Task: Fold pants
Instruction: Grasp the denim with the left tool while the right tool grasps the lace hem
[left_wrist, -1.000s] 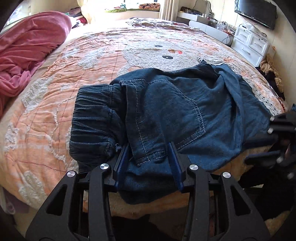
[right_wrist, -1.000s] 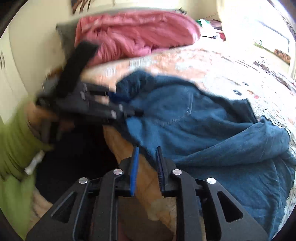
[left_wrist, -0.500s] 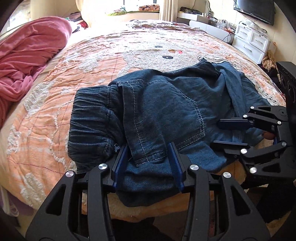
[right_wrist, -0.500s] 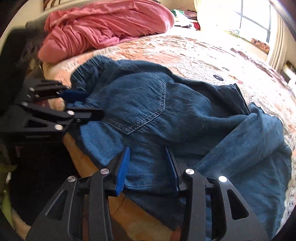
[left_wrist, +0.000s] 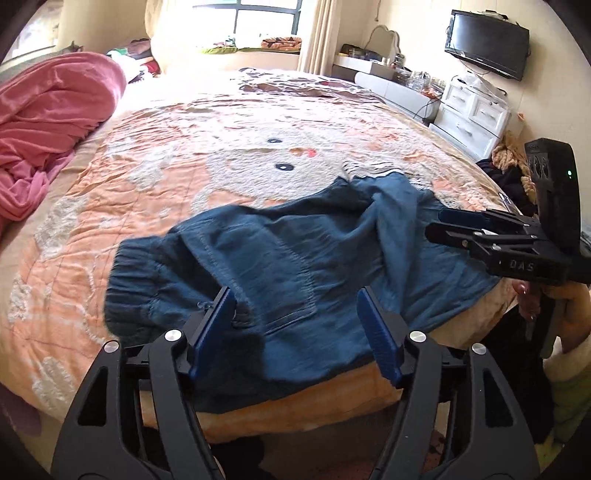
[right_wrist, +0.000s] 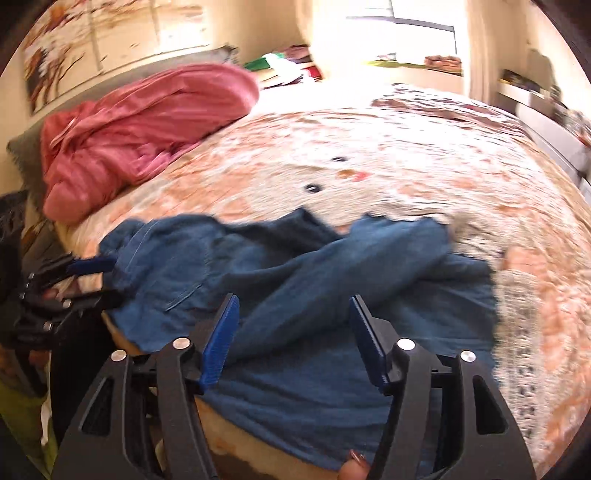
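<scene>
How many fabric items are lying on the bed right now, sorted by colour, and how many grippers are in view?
Blue: 1, the denim pants, lying near the edge of the bed
Pink: 1, the bunched blanket
Grippers: 2, the left gripper and the right gripper, both opening with no cloth pinched
Total: 4

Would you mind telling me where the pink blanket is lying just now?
The pink blanket is bunched at the far left of the bed in both wrist views, well clear of the blue pants lying at the near edge.
</scene>
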